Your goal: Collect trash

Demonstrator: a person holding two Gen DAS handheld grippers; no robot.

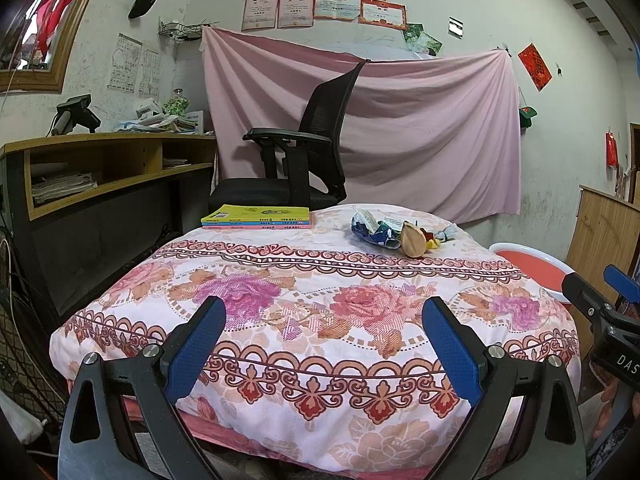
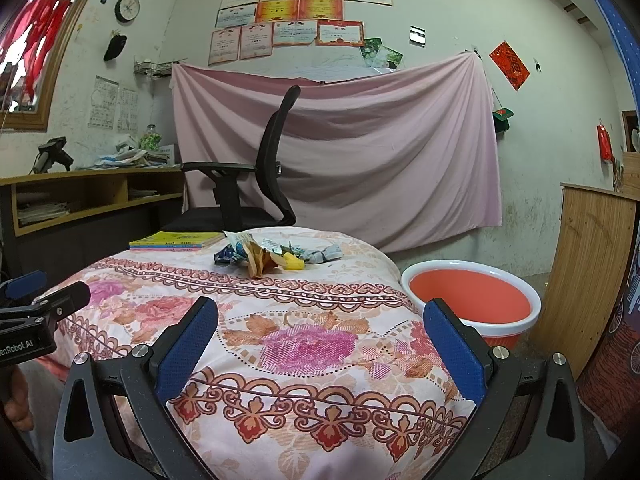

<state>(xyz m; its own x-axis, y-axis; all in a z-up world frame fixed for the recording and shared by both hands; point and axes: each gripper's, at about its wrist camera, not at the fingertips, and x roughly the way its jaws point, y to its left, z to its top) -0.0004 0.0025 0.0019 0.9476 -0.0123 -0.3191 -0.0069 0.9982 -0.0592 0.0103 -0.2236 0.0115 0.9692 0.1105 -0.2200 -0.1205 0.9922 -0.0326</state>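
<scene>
Floral-covered surface (image 1: 320, 320) fills both views. Orange basin (image 2: 472, 300) on floor just beside its right edge. Stack of books (image 1: 256, 217) at far left. Trash pile (image 2: 276, 254) at far edge: crumpled wrappers, maybe yellow scrap. Left tool (image 1: 324, 344) and right tool (image 2: 320, 344) spread wide, holding nothing, well short of trash.

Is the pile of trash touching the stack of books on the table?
Apart. In the left wrist view, a strip of floral cloth shows between the trash pile and the books.
</scene>
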